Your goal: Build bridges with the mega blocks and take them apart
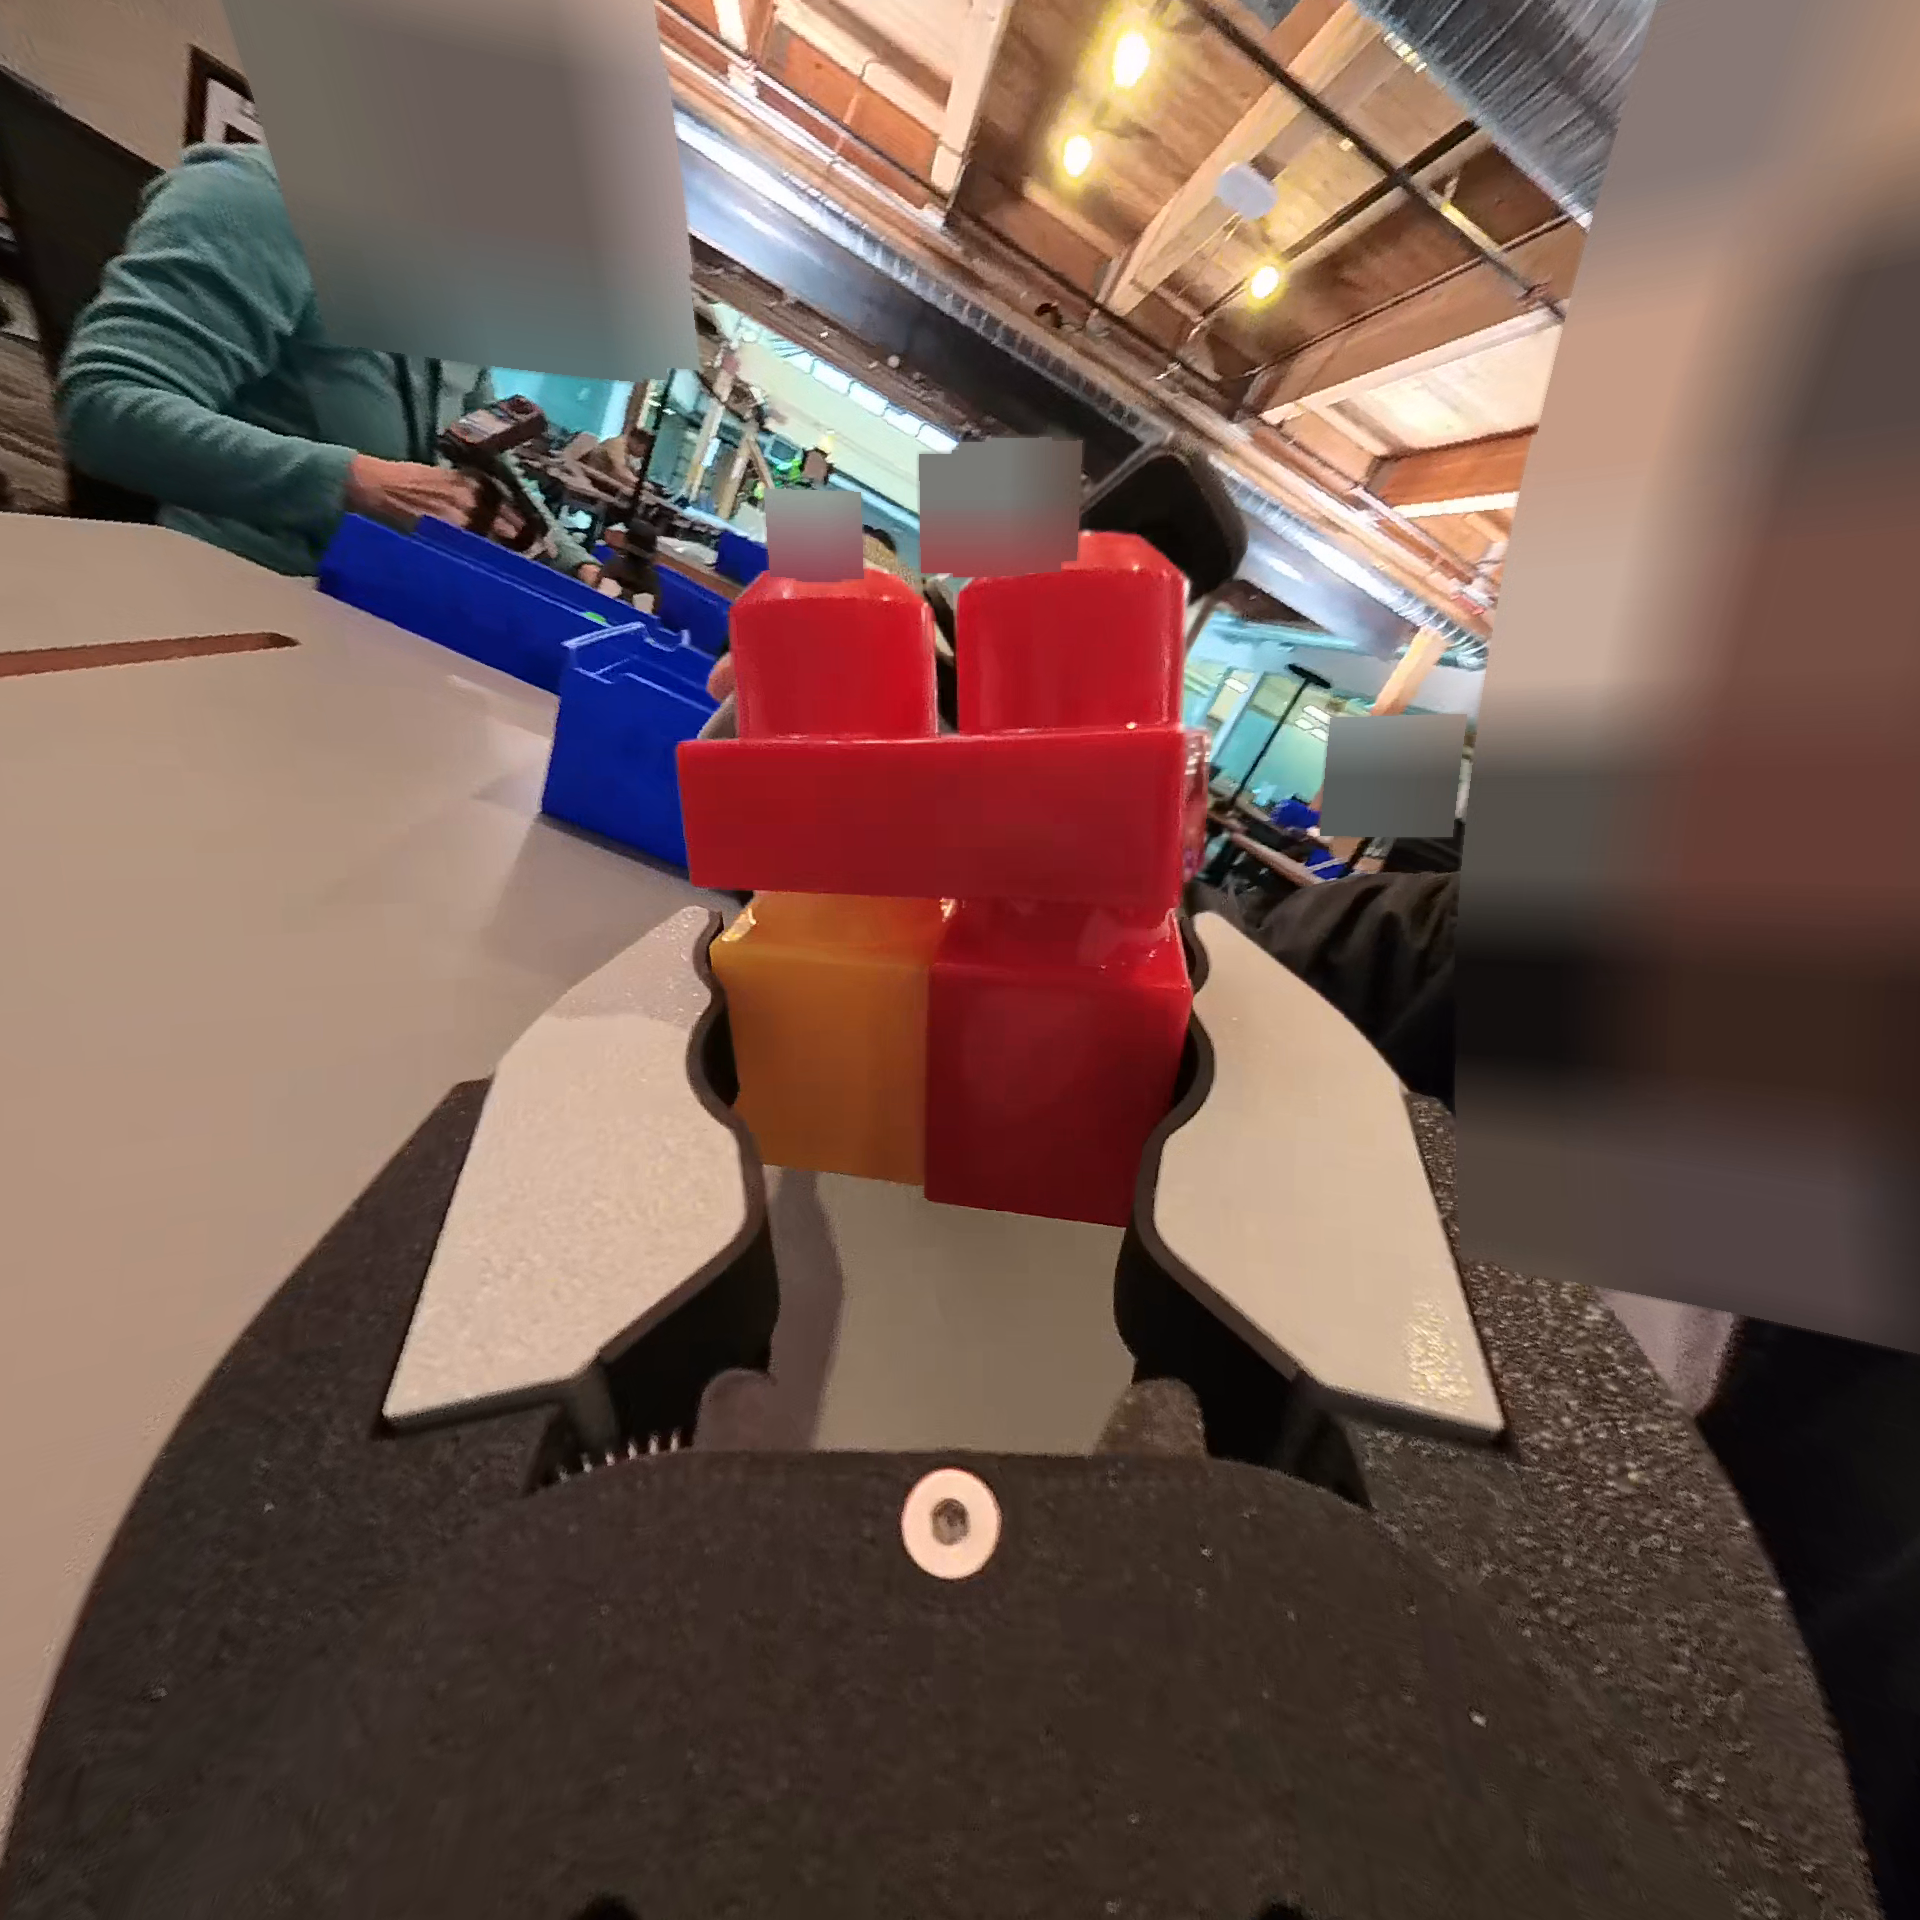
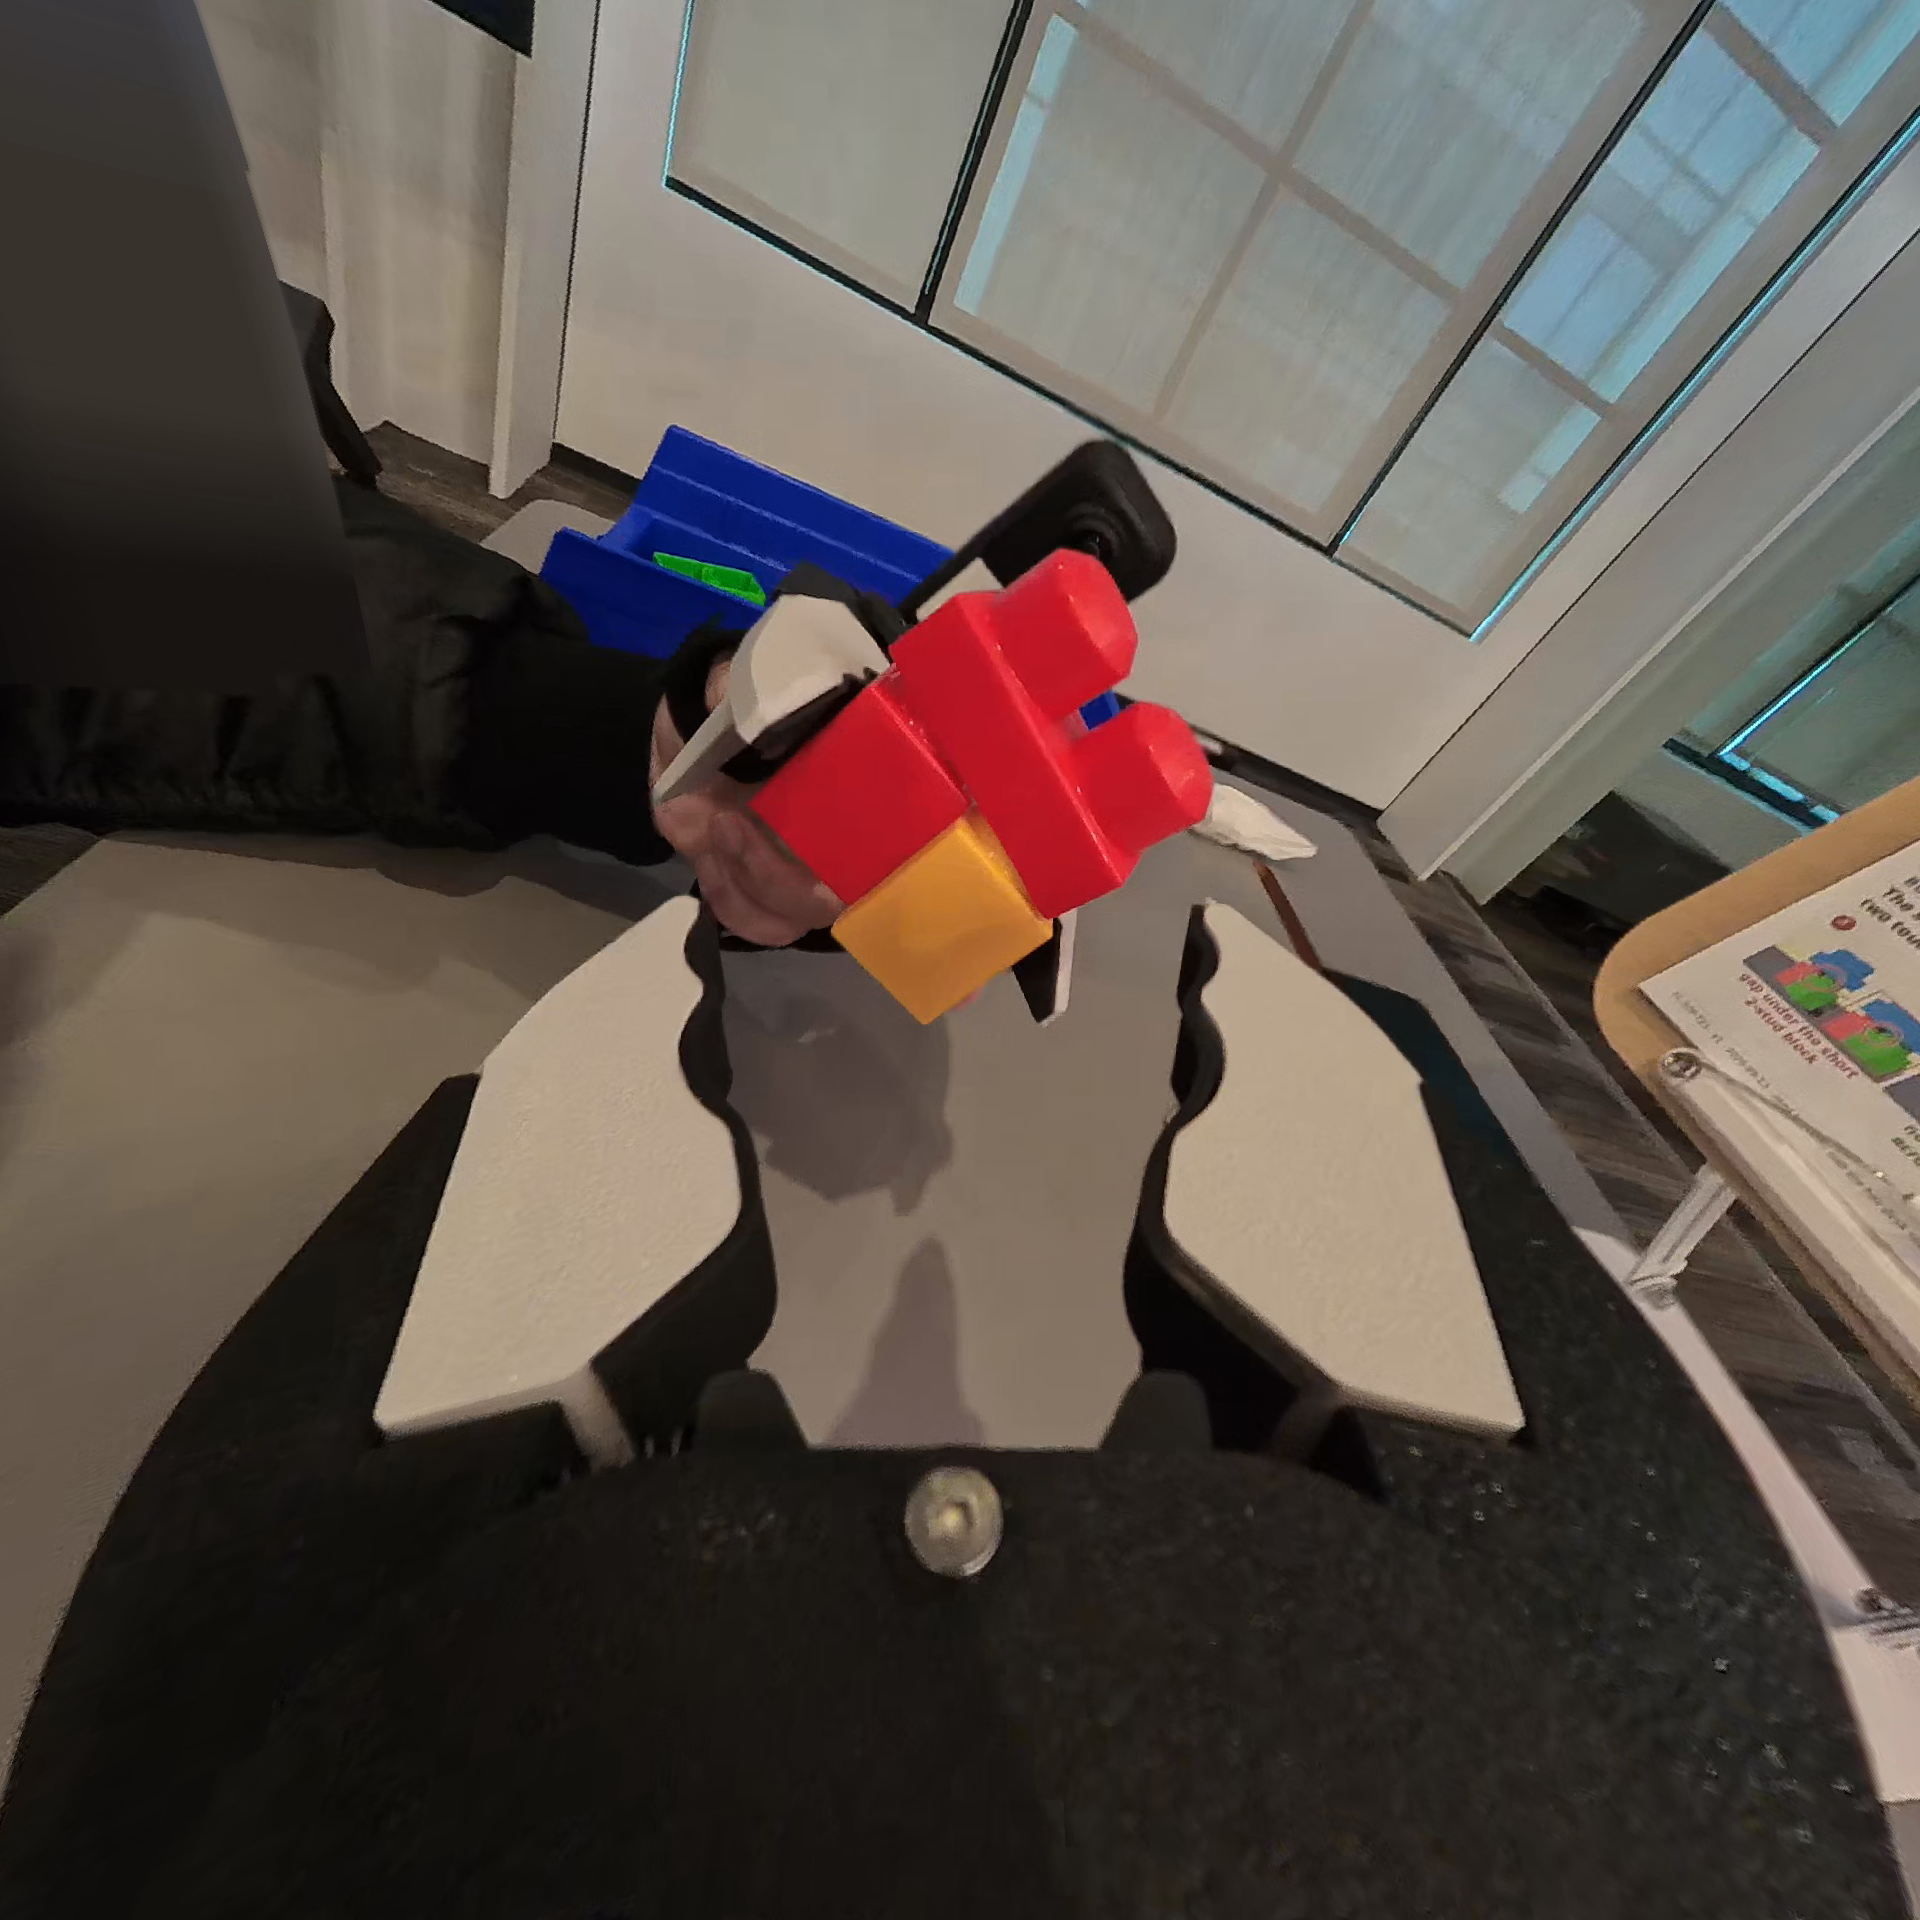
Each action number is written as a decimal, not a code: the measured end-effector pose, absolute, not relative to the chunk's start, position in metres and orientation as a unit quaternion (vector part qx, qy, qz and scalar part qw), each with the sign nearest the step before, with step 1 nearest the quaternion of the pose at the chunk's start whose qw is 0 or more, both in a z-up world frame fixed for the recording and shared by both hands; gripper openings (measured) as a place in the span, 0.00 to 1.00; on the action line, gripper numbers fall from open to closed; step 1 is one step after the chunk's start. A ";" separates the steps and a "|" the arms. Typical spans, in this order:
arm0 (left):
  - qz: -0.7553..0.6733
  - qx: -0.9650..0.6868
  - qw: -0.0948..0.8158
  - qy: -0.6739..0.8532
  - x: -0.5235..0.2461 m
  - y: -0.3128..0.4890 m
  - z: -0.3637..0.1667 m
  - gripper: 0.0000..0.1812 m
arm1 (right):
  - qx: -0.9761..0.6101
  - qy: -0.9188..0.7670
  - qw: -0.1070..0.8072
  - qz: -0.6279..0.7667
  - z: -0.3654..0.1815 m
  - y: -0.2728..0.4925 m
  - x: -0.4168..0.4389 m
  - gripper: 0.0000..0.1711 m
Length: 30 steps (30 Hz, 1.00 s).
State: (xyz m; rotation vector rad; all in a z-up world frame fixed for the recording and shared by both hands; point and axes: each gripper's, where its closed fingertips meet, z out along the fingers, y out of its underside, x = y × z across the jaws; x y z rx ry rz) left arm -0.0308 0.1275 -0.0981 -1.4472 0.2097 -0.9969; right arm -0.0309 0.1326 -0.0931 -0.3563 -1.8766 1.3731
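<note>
My left gripper (image 1: 951,997) is shut on a small block assembly held above the grey table (image 1: 260,831). Its fingers press a yellow block (image 1: 821,1049) and a red block (image 1: 1049,1081) that sit side by side. A red two-stud block (image 1: 935,810) is stacked across their tops. In the right wrist view the same assembly hangs tilted: the red two-stud block (image 2: 1018,748), the lower red block (image 2: 862,800) and the yellow block (image 2: 935,935), with one of the left gripper's fingers (image 2: 790,665) beside them. My right gripper (image 2: 951,935) is open and empty, just short of the assembly.
Blue bins (image 1: 468,592) stand along the table's far edge, where a person in a teal sleeve (image 1: 187,364) works. Another blue bin (image 2: 727,520) holds a green piece (image 2: 717,577). An instruction sheet on a wooden board (image 2: 1818,1039) lies at the right.
</note>
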 end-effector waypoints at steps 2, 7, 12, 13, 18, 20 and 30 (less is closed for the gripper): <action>-0.444 -0.630 0.631 0.088 -0.030 0.128 -0.098 0.45 | -0.128 -0.730 0.414 0.529 -0.088 0.130 -0.029 0.50; -0.444 -0.650 0.615 0.053 -0.032 0.137 -0.107 0.45 | -0.098 -0.714 0.496 0.485 -0.080 0.127 -0.027 0.53; -0.450 -0.672 0.588 0.025 -0.027 0.147 -0.118 0.45 | -0.073 -0.712 0.540 0.444 -0.085 0.124 -0.028 0.55; -0.453 -0.673 0.584 0.020 -0.026 0.148 -0.119 0.45 | -0.066 -0.712 0.547 0.435 -0.086 0.123 -0.028 0.55; -0.467 -0.673 0.573 0.017 -0.019 0.149 -0.119 0.45 | -0.045 -0.718 0.550 0.425 -0.095 0.119 -0.030 0.56; -0.471 -0.679 0.563 0.010 -0.016 0.150 -0.122 0.45 | -0.041 -0.717 0.555 0.420 -0.093 0.120 -0.032 0.57; -0.472 -0.685 0.554 0.027 -0.001 0.151 -0.121 0.45 | -0.022 -0.730 0.554 0.399 -0.104 0.112 -0.039 0.63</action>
